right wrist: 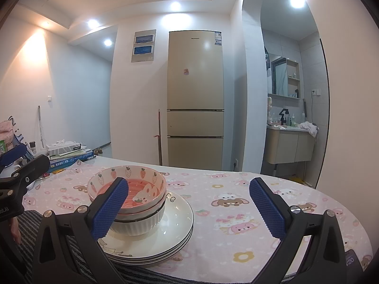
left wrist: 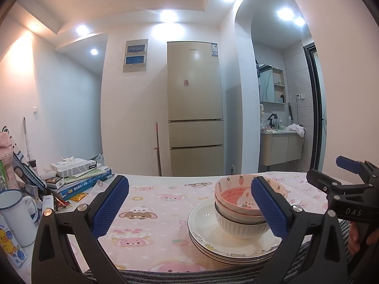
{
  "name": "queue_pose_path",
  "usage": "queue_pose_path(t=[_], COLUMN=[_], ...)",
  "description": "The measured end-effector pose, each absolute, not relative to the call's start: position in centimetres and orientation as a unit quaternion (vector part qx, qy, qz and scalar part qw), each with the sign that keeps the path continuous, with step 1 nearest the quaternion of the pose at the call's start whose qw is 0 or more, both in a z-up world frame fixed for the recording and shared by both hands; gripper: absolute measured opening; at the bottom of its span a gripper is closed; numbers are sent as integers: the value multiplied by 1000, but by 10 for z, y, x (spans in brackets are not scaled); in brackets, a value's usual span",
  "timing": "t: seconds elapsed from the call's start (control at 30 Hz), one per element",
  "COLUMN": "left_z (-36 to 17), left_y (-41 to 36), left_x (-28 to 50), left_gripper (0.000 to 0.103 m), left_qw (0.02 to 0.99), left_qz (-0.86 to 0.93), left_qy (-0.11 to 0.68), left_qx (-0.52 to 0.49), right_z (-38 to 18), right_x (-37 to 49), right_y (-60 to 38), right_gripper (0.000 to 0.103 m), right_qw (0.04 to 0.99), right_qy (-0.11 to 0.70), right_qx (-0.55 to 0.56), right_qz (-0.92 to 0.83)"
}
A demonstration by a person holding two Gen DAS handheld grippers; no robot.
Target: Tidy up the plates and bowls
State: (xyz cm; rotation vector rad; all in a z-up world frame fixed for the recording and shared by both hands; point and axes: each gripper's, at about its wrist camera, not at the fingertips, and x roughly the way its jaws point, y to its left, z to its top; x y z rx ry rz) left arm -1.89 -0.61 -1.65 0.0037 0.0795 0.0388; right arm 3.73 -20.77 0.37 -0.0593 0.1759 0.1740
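A stack of white plates (left wrist: 208, 241) (right wrist: 175, 227) rests on the pink cartoon tablecloth (left wrist: 154, 203) (right wrist: 236, 203). On the plates sits a white ribbed bowl (left wrist: 236, 227) (right wrist: 139, 224), with pink strawberry-pattern bowls (left wrist: 234, 189) (right wrist: 142, 179) nested in it. My left gripper (left wrist: 189, 208) is open, low and left of the stack, its right pad in front of the bowls. My right gripper (right wrist: 189, 208) is open too, to the right of the stack, its left pad in front of the bowls. Neither holds anything. The right gripper (left wrist: 350, 184) also shows in the left wrist view.
Books and a tissue box (left wrist: 75, 175) (right wrist: 66, 152) are piled at the table's left, with a white enamel mug (left wrist: 16, 215) and clutter. A beige fridge (left wrist: 195, 108) (right wrist: 195, 99) stands behind. A grey striped cloth (left wrist: 189, 277) lies along the near table edge. A phone (right wrist: 350, 259) lies at right.
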Motion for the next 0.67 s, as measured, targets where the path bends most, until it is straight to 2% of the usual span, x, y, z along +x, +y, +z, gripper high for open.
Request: queue_pose_path(t=[0.67], left_z=[-17], left_y=[-5], left_x=[-19], left_gripper=[103], left_qw=[999], left_qz=[21], left_qy=[40], left_qx=[3], right_z=[5], right_x=[37], right_y=[-210], right_gripper=[103], right_qw=[992], right_qy=[86], right_qx=[-27], right_qz=[84])
